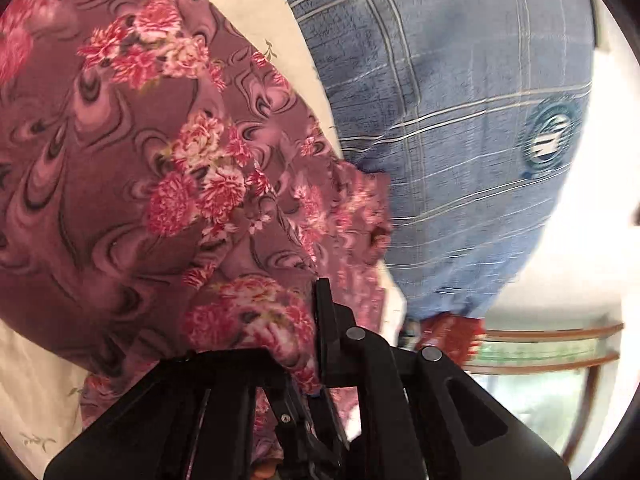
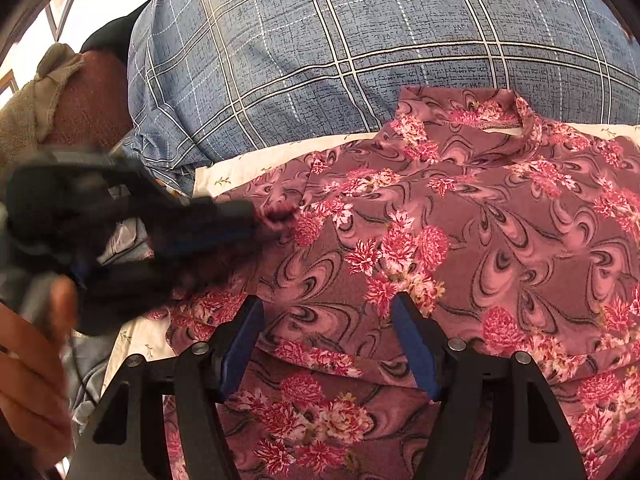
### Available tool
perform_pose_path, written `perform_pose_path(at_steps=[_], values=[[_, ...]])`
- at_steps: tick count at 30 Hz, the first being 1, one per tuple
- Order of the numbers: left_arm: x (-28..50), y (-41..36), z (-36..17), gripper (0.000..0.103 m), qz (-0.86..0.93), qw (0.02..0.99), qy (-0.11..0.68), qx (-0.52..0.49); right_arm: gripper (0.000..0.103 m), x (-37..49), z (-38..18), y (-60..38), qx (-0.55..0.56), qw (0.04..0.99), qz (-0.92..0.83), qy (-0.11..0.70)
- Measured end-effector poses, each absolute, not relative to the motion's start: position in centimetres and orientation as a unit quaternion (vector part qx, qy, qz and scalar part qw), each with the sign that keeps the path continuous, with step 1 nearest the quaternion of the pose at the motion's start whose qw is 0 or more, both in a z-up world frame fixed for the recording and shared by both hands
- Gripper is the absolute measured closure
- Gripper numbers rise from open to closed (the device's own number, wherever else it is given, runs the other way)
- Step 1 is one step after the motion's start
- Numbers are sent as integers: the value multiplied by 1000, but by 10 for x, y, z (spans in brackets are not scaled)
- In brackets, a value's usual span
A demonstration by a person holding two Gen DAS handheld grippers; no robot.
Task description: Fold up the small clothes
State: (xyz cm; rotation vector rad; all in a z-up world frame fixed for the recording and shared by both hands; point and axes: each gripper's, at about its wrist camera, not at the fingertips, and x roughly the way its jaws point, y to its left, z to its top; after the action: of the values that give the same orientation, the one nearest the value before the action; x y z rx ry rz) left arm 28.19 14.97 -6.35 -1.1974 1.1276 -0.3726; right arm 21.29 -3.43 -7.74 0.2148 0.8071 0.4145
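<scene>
A mauve top with pink flowers (image 2: 460,240) lies spread on a cream sheet, its collar at the far side. My right gripper (image 2: 326,312) is open just above the cloth, its blue pads apart with nothing between them. My left gripper (image 2: 256,220) shows blurred at the left of the right wrist view, at the garment's left edge. In the left wrist view the same floral top (image 1: 140,168) fills the left half, and a fold of it is bunched between my left gripper (image 1: 316,320) fingers, which are shut on it.
A large blue checked pillow (image 2: 340,40) lies along the far side of the cream sheet (image 2: 240,168); it also shows in the left wrist view (image 1: 460,120). A brown towel (image 2: 60,96) sits at the far left. A window with wooden frame (image 1: 552,356) is beyond.
</scene>
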Motion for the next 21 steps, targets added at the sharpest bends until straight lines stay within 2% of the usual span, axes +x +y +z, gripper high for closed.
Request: perform_pose_path(at_steps=[1,4,5,14,21], values=[[277,154,-59,92,-177,670,487,-532,34,213,-77,-35,106,893,201,389],[261,164,-49,55,-191,688,460,-528,34,215,-76,-39,122,887,208,393],[253,168,-45,50,-193,697,449,-524,34,216,-75,-42,133,883,212,396],[237,193,-50,50,-156,726,426,-517,33,234,-64,-51,316,805,288,411],[225,206,-54,50,-154,707,413,-553,33,256,-64,-20,374,755,304,444]])
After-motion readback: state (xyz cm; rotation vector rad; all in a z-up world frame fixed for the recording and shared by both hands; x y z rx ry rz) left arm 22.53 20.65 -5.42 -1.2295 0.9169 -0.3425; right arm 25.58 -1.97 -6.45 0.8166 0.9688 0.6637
